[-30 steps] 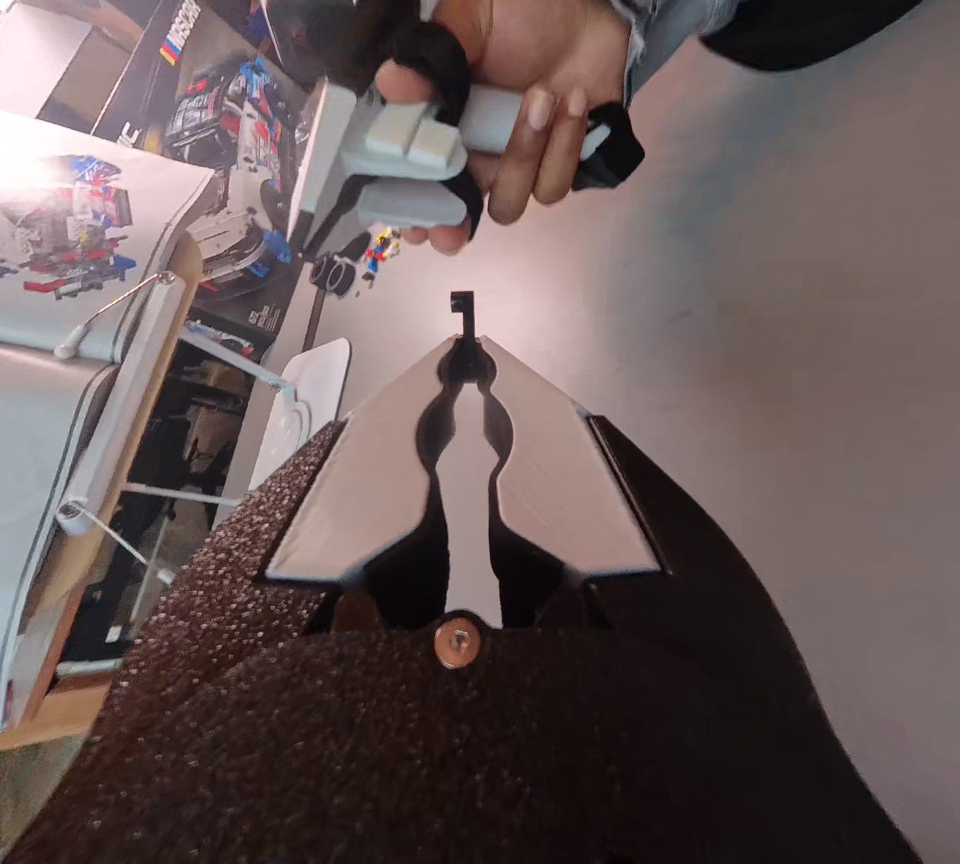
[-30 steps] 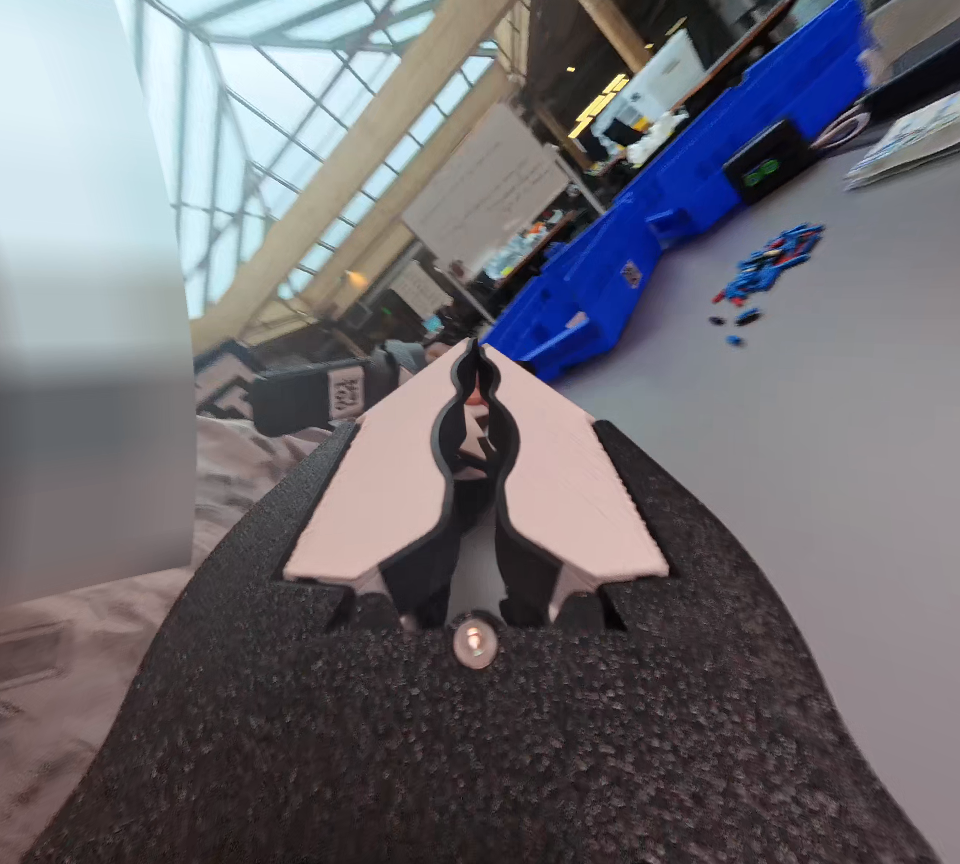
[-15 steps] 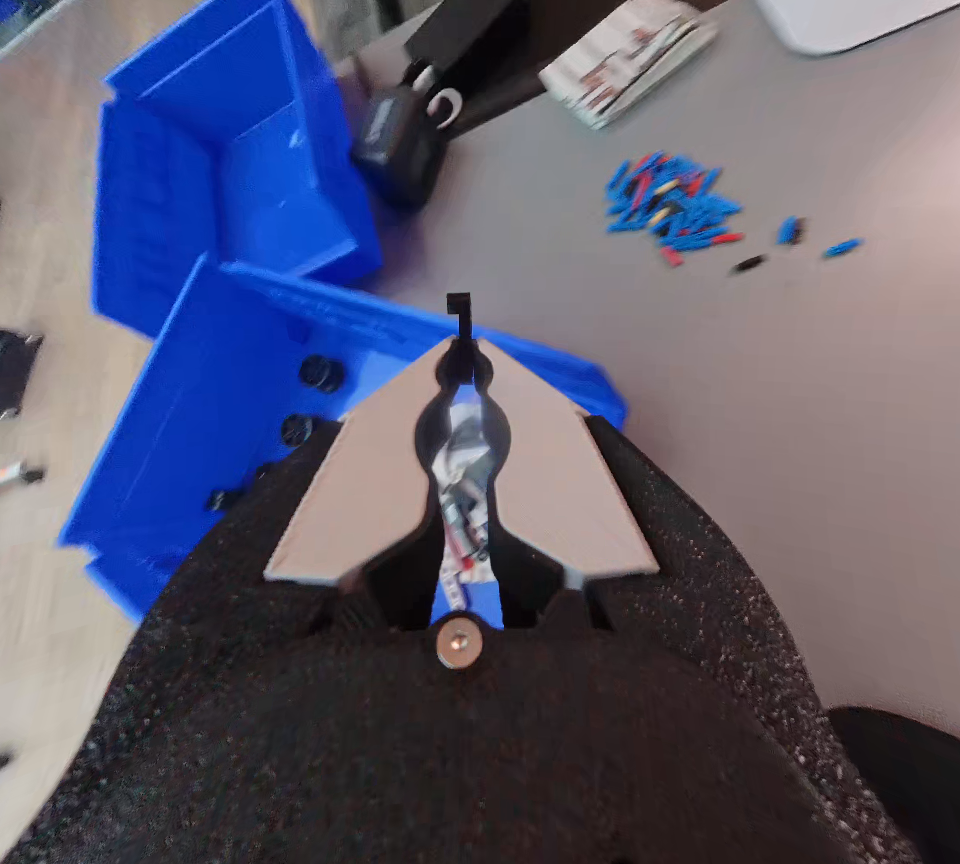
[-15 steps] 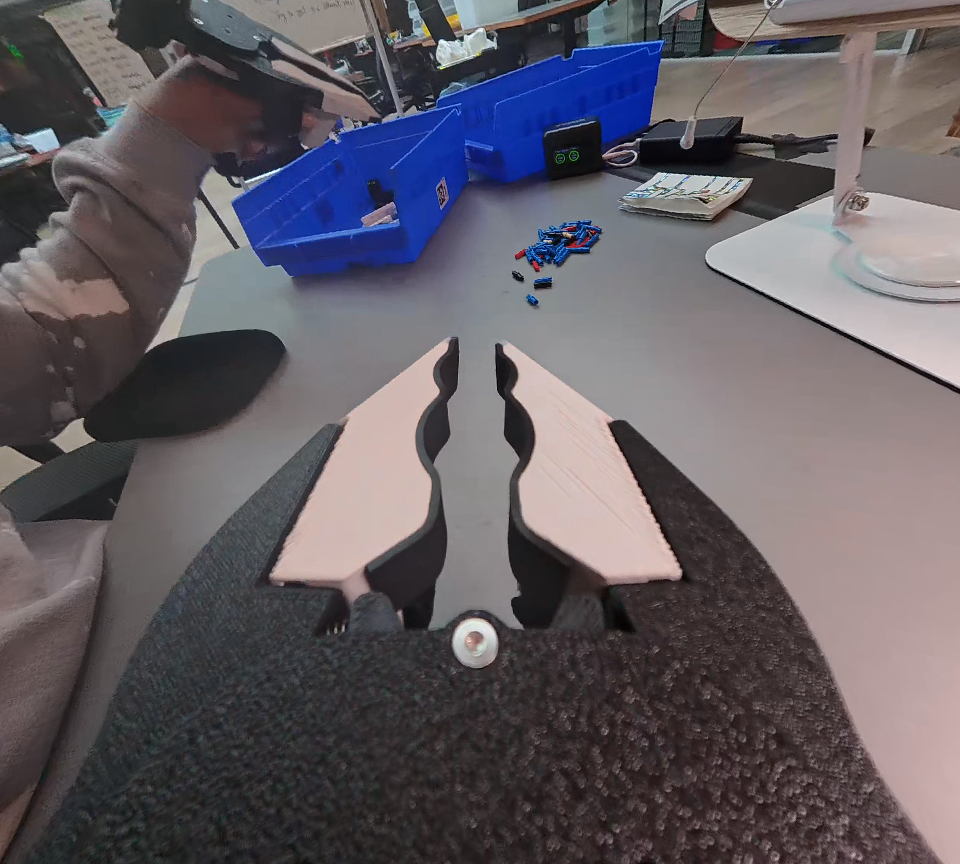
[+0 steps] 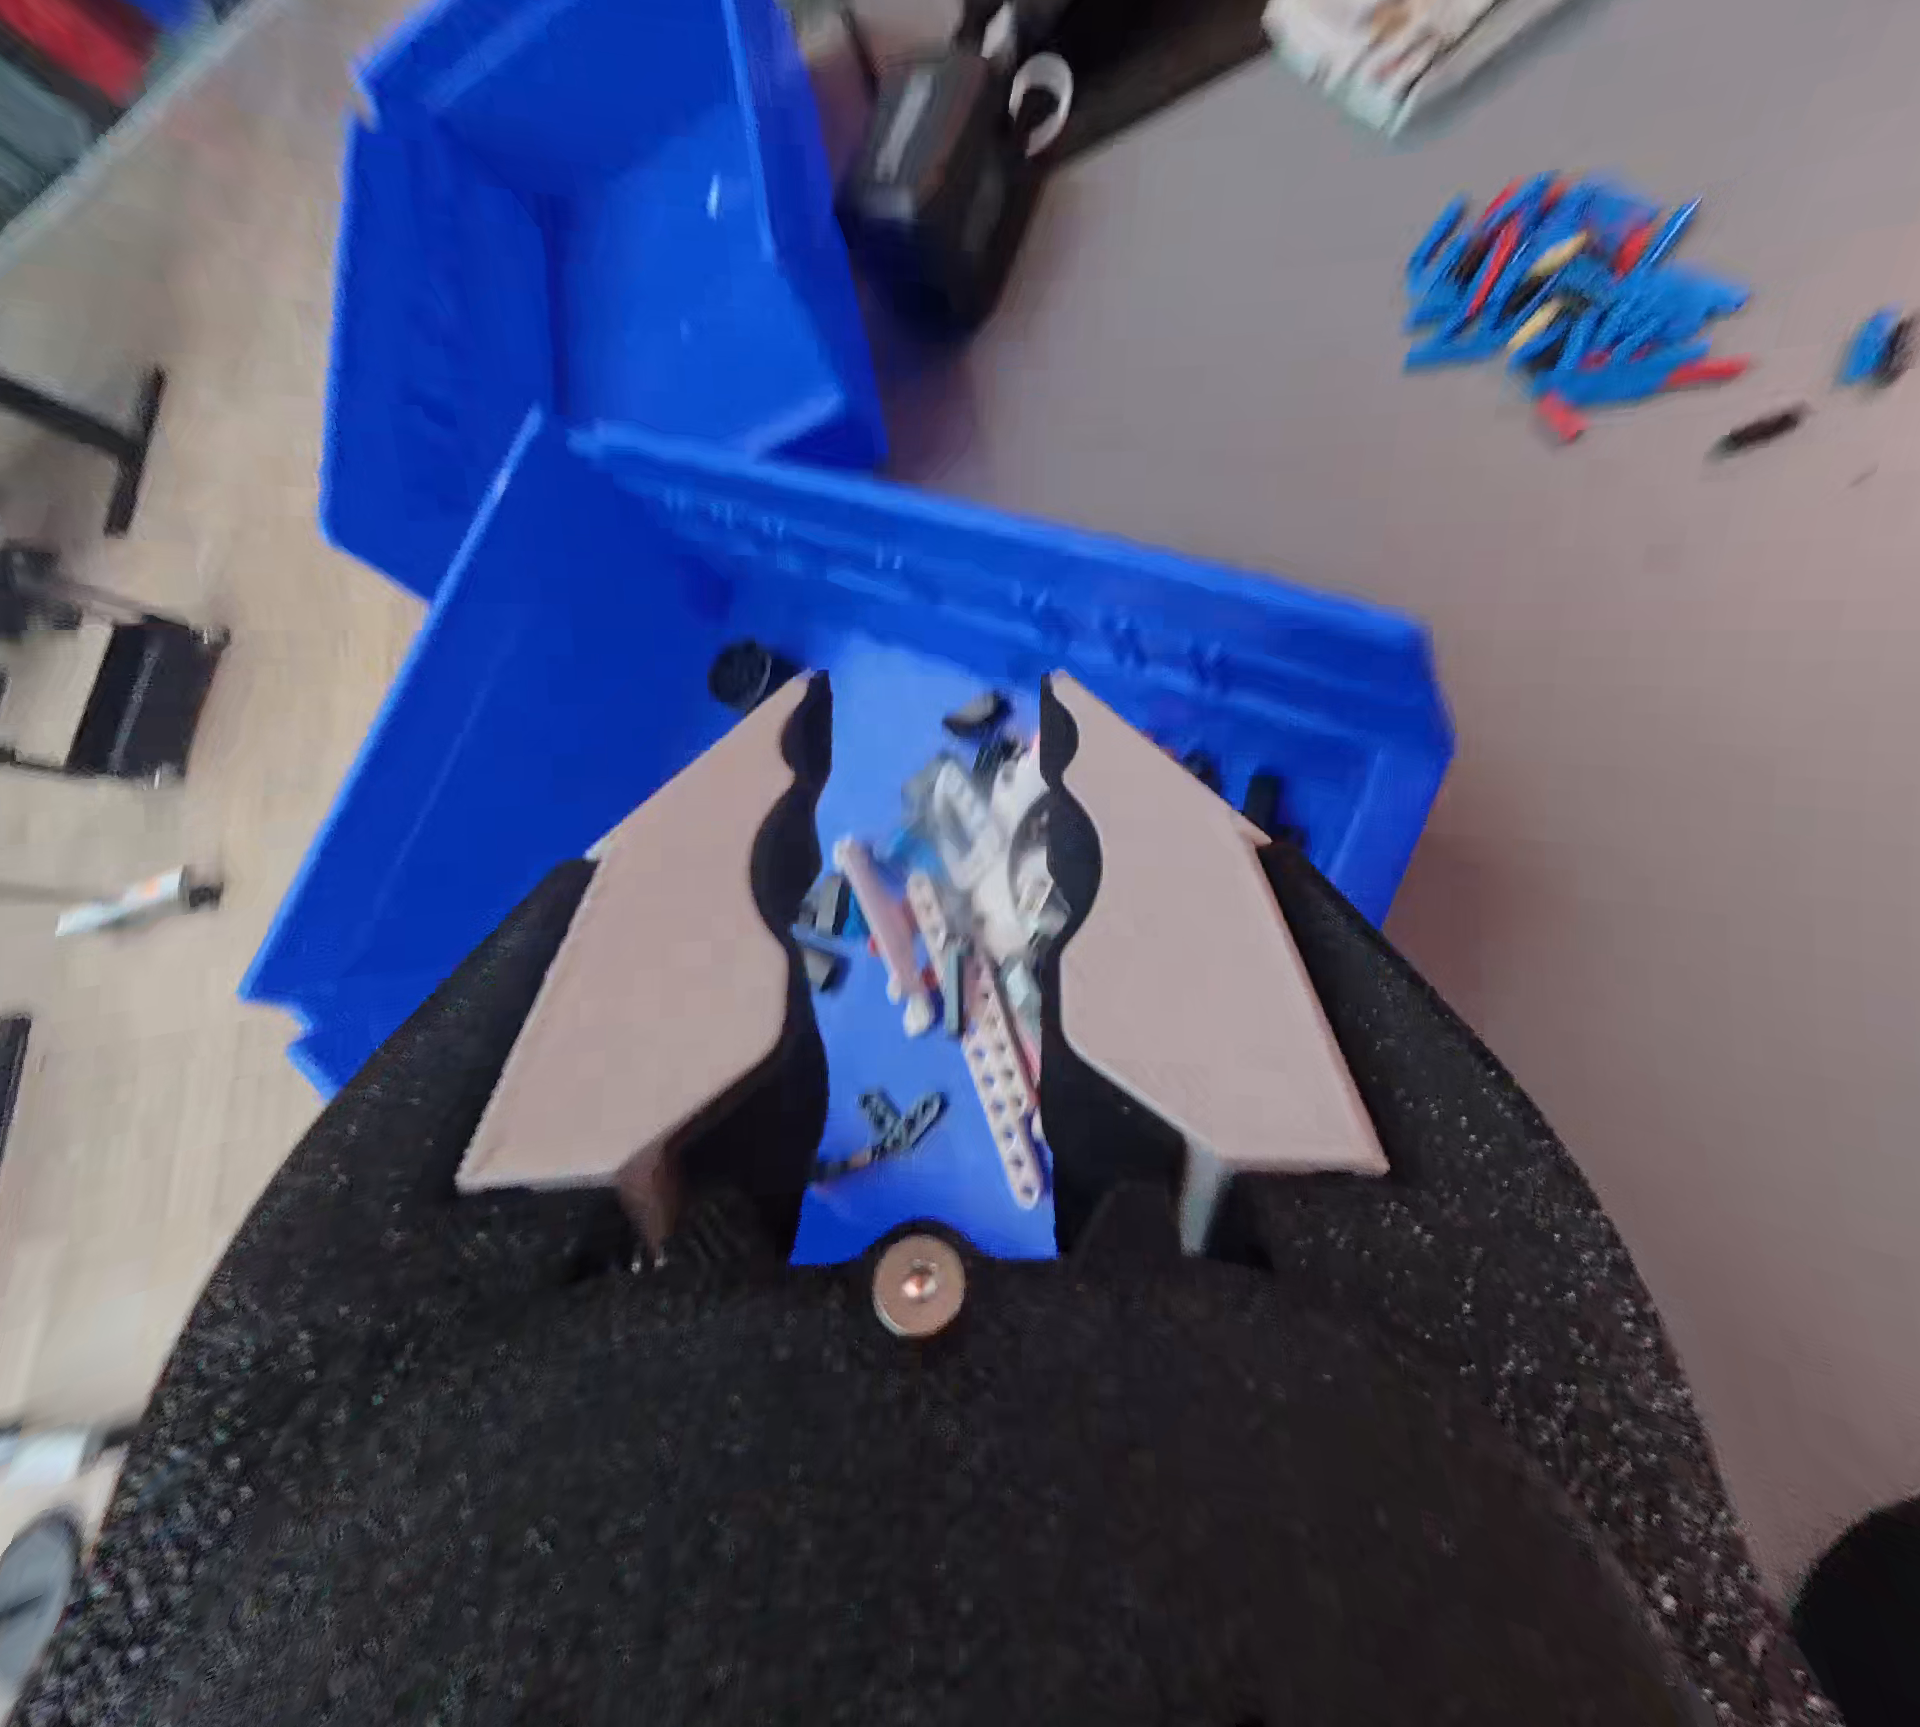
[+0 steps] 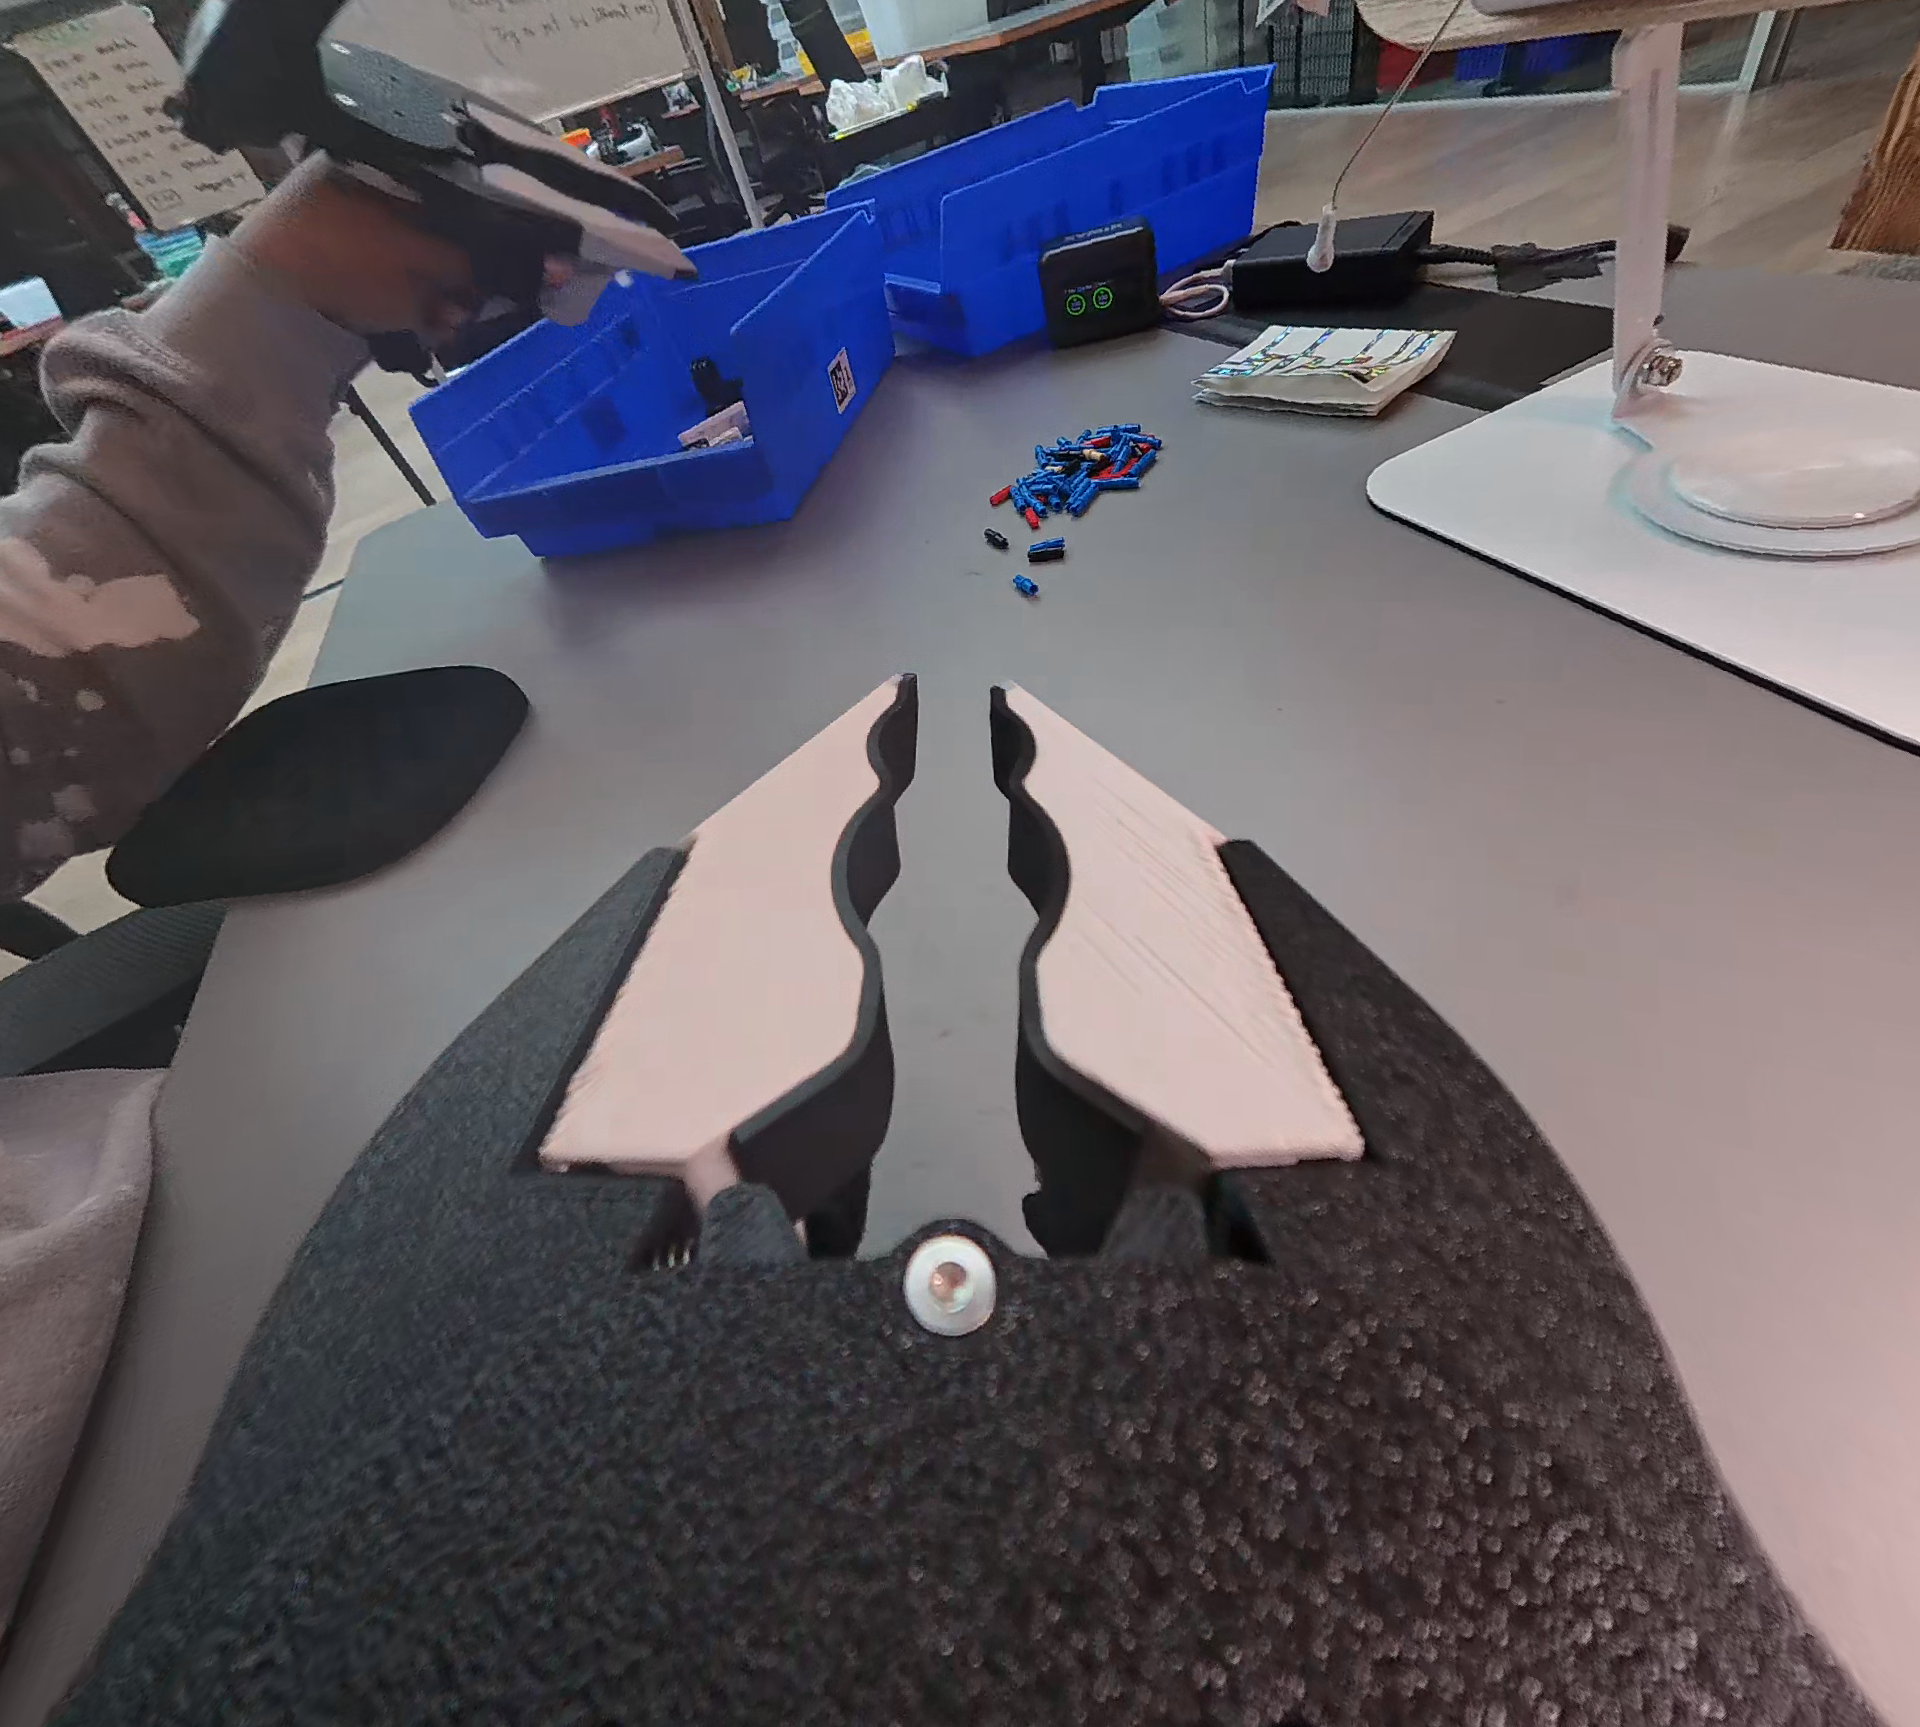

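Note:
My left gripper [image 5: 935, 685] is open and empty, held above a blue bin [image 5: 1039, 576]. Between its fingers I see loose building parts [image 5: 977, 867] on the bin floor: pale beams, a grey-white assembly and small black pieces. In the right wrist view the left gripper [image 6: 665, 264] hovers over the same bin [image 6: 623, 493], held by a hand in a grey sleeve. My right gripper [image 6: 953, 685] is open a little and empty, low over the grey table [image 6: 1351, 846], apart from everything.
A pile of small blue and red pins [image 6: 1081, 467] lies mid-table. Behind are a second blue bin [image 6: 1091, 223], a black device [image 6: 1099, 283] and folded booklets [image 6: 1325, 368]. A white stand base [image 6: 1558, 555] sits right. A black armrest [image 6: 312, 784] is at the left edge. About 40 cm separates my left fingertips from my right. The black armrest [image 6: 312, 784] is about 30 cm from both grippers' fingertips.
My left gripper swung from facing the other hand to above the blue bin and opened; the small black piece at its tips is gone. My right gripper opened and levelled toward the table.

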Demonstrator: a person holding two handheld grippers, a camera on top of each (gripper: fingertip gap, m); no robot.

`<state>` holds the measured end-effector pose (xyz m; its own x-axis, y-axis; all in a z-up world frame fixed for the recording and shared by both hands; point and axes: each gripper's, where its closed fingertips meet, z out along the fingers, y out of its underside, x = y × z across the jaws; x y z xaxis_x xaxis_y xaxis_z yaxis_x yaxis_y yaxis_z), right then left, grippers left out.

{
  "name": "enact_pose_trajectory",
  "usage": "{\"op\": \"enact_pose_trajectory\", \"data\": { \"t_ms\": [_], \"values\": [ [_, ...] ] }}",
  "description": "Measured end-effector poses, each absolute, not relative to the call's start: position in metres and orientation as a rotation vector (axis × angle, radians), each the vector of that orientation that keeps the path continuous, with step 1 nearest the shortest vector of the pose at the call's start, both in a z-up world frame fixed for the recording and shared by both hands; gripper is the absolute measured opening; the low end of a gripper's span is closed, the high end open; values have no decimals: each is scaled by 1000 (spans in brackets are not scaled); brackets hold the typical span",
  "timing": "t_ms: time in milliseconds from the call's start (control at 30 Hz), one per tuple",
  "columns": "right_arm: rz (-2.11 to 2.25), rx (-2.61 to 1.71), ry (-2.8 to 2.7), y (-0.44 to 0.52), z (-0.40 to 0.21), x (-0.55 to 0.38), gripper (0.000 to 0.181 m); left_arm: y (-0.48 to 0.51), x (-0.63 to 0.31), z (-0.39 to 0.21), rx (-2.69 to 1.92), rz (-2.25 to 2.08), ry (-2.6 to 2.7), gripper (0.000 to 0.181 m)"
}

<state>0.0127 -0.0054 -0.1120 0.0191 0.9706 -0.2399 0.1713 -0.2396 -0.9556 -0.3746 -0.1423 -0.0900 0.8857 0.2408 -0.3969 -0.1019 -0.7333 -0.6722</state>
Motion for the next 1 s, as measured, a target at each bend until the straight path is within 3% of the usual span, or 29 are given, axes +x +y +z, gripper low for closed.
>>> {"op": "enact_pose_trajectory", "data": {
  "t_ms": [33,267,533,767,1000],
  "values": [
    [1297,-1521,-1212,-5,-113,12,14,-128,-360,-73,-2202,580,-41,41],
    [1274,-1491,-1162,2,-109,13,14,-51,-205,-17,-1650,16,254,56],
    [1115,-1412,-1122,14,-102,19,19,-17,-98,-88,-1587,-389,274,64],
    [1031,-1409,-1039,32,-99,24,34,-25,-74,-92,-1554,-245,460,67],
    [1085,-1425,-993,38,-97,26,36,-28,-89,-69,-1456,-253,409,64]
  ]
}}
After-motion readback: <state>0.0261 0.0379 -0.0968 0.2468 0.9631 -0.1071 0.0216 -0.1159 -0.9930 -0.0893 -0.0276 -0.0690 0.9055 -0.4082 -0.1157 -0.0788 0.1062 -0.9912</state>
